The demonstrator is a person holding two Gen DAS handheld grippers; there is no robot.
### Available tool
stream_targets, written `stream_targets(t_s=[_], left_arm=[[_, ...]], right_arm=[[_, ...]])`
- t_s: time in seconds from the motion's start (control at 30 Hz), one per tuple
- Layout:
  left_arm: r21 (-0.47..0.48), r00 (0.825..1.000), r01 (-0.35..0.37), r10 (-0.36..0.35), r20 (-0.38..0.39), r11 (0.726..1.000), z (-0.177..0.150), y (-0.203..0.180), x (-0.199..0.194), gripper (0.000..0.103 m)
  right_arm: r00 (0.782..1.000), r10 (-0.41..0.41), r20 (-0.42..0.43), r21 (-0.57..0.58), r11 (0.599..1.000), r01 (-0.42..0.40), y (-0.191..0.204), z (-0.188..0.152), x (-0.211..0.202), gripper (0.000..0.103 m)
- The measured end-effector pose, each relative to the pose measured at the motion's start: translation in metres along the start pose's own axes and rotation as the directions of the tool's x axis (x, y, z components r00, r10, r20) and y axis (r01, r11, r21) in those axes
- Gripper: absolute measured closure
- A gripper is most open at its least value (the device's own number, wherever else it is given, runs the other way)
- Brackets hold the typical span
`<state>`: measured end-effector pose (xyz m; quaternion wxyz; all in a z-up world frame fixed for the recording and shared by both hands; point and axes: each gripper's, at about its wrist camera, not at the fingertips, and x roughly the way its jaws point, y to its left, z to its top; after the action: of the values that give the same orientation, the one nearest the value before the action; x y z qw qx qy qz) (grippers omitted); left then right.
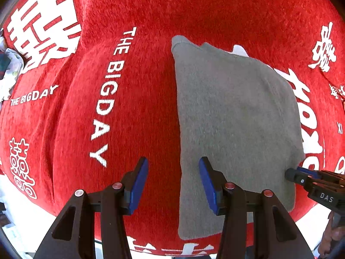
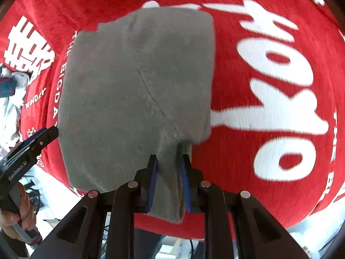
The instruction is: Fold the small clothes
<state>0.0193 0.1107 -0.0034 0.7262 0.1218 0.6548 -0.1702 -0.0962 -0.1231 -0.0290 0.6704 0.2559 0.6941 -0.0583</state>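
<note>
Gray garment [image 1: 235, 129]: folded into a rough rectangle; lies flat on the red cloth, right of the "THE BIG DAY" lettering in the left wrist view; a diagonal seam or crease crosses its top layer in the right wrist view [image 2: 138, 90]; near right corner drawn up into a narrow bunch.

Left gripper [image 1: 173, 185]: jaws spread wide apart, holding nothing; hovers over the garment's left edge, one blue pad above bare red cloth, the other above gray fabric; seen from the right wrist view [image 2: 46, 135] at the garment's left side, tip just beside the edge, contact unclear; held by a bare hand [image 2: 15, 218].

Right gripper [image 2: 168, 183]: blue pads close together, clamped on the bunched near corner of the gray garment; fabric hangs down between the pads; in the left wrist view [image 1: 299, 173] tip meets the garment's right edge.

Red cloth [image 1: 140, 108]: plush, printed with white characters and letters; covers the work surface under the garment.

Far left [image 2: 10, 86]: a pile of other fabrics, too blurred to identify.
</note>
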Motion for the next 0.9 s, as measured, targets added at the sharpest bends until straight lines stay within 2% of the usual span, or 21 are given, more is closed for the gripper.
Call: stream_targets(t_s=[0.23, 0.33, 0.67, 0.83, 0.87, 0.9], left_arm=[[0.014, 0.999, 0.003, -0.003, -0.035, 1.000, -0.013, -0.002, -0.007, 0.052], [0.021, 0.999, 0.007, -0.006, -0.040, 1.000, -0.016, -0.004, -0.014, 0.052], [0.033, 0.999, -0.010, 0.011, -0.049, 0.999, -0.024, -0.013, -0.043, 0.052], [0.010, 1.000, 0.020, -0.020, -0.024, 1.000, -0.027, -0.012, -0.060, 0.051], [-0.002, 0.999, 0.039, -0.039, -0.024, 0.999, -0.028, -0.012, -0.064, 0.032], [-0.011, 0.998, 0.052, -0.052, -0.023, 0.999, -0.028, -0.012, -0.067, 0.019]], right_arm=[[1.000, 0.001, -0.015, 0.016, 1.000, -0.001, 0.000, -0.012, -0.010, 0.080], [1.000, 0.005, -0.008, 0.021, 1.000, -0.005, 0.003, -0.014, -0.019, 0.075], [1.000, 0.015, 0.019, 0.013, 1.000, -0.015, 0.016, -0.017, -0.054, 0.076], [1.000, 0.014, 0.027, 0.012, 1.000, -0.014, 0.021, -0.023, -0.070, 0.067], [0.999, 0.011, 0.031, 0.010, 1.000, -0.011, 0.022, -0.024, -0.074, 0.063], [0.999, 0.007, 0.034, 0.009, 1.000, -0.008, 0.023, -0.024, -0.077, 0.060]])
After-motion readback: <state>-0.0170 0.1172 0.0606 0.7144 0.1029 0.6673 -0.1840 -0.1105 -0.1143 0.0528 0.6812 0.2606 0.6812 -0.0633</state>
